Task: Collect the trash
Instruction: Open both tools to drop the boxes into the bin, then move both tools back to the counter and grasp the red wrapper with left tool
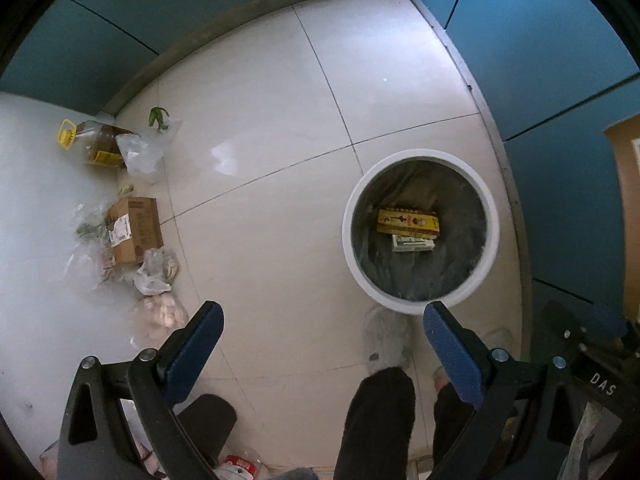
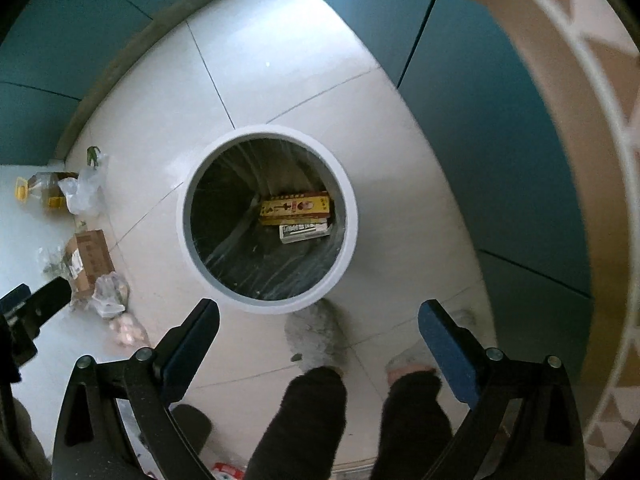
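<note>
Each claw is showing the same build: black plastic arms with triangular cut-outs, joined by round silver screw heads, and ending in flat fingers faced with dark blue textured pads. On the left claw (image 1: 322, 320) the blue pads (image 1: 194, 354) are wearing a fine dimpled grain, and four screws are glinting along its frame. The right claw (image 2: 318, 318) is carrying matching blue pads (image 2: 448, 354) and matching screws; seen from the left wrist camera, its black body is bearing white letters reading "DAS". The person's legs (image 1: 376, 420) are showing dark, fuzzy trousers, and the feet are wearing pale grey slippers (image 2: 316, 338).
</note>
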`<state>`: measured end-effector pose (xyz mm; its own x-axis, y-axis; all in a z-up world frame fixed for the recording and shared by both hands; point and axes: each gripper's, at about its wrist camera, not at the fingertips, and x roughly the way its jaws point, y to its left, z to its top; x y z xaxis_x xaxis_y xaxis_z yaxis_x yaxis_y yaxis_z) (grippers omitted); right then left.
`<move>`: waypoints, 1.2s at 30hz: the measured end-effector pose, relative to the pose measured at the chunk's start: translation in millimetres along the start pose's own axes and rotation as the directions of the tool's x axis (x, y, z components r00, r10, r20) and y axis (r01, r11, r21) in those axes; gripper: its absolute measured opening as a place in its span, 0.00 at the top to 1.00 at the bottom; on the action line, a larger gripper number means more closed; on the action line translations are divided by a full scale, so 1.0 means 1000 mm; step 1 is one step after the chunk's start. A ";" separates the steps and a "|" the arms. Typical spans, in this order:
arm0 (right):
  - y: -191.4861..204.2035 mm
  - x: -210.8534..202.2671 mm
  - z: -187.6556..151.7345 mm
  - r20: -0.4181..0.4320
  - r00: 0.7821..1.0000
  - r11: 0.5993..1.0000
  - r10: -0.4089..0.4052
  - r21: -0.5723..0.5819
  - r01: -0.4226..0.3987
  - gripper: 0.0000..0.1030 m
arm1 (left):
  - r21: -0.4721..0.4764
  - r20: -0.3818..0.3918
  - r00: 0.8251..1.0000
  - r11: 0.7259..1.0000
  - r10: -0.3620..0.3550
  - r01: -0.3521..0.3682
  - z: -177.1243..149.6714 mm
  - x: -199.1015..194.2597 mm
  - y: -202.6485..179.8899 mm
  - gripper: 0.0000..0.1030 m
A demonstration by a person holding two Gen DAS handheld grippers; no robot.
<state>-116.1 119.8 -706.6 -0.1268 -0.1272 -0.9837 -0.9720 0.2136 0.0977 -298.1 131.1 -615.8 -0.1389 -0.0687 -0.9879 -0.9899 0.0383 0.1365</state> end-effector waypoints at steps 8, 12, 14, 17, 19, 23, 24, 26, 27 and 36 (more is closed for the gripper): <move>0.001 -0.089 -0.022 0.053 0.999 1.000 0.006 -0.029 -0.004 0.02 | -0.009 0.034 0.999 1.000 -0.004 0.004 -0.028 -0.073 -0.002 0.01; 0.001 -0.140 -0.036 0.080 0.997 0.999 0.020 -0.041 -0.016 0.02 | 0.006 0.066 0.998 1.000 0.001 -0.001 -0.042 -0.118 -0.002 0.01; 0.001 -0.169 -0.044 0.096 0.995 0.999 0.029 -0.046 -0.024 0.02 | 0.011 0.083 0.996 1.000 -0.012 0.011 -0.049 -0.142 -0.001 0.01; 0.000 -0.220 -0.057 0.124 0.991 0.998 0.046 -0.044 -0.041 0.02 | 0.026 0.105 0.994 1.000 -0.009 0.006 -0.060 -0.173 0.000 0.01; 0.000 -0.249 -0.064 0.138 0.989 0.998 0.055 -0.040 -0.050 0.02 | 0.036 0.124 0.992 0.999 -0.007 0.003 -0.066 -0.194 0.002 0.01; 0.001 -0.306 -0.078 0.170 0.982 0.996 0.080 -0.050 -0.072 0.02 | 0.039 0.173 0.985 0.999 -0.005 -0.002 -0.076 -0.241 0.007 0.01; 0.001 -0.321 -0.081 0.178 0.980 0.995 0.088 -0.052 -0.080 0.02 | 0.039 0.185 0.983 0.999 -0.004 -0.003 -0.077 -0.252 0.008 0.01; -0.001 -0.347 -0.086 0.195 0.975 0.994 0.106 -0.056 -0.097 0.02 | 0.036 0.217 0.976 0.999 -0.008 0.000 -0.080 -0.278 0.010 0.01; -0.003 -0.361 -0.088 0.205 0.972 0.993 0.115 -0.059 -0.105 0.02 | 0.033 0.234 0.972 0.999 -0.011 0.003 -0.081 -0.290 0.009 0.01; -0.063 -0.466 -0.105 0.327 0.919 0.973 0.220 -0.006 -0.231 0.02 | 0.086 0.414 0.905 0.994 -0.094 0.063 -0.068 -0.400 -0.053 0.00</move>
<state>-16.1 64.1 -238.5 -0.2661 0.2470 -0.9318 -0.9176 0.2312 0.3234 -192.4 89.0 -222.9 -0.0214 0.3472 -0.9376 -0.9906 0.1192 0.0667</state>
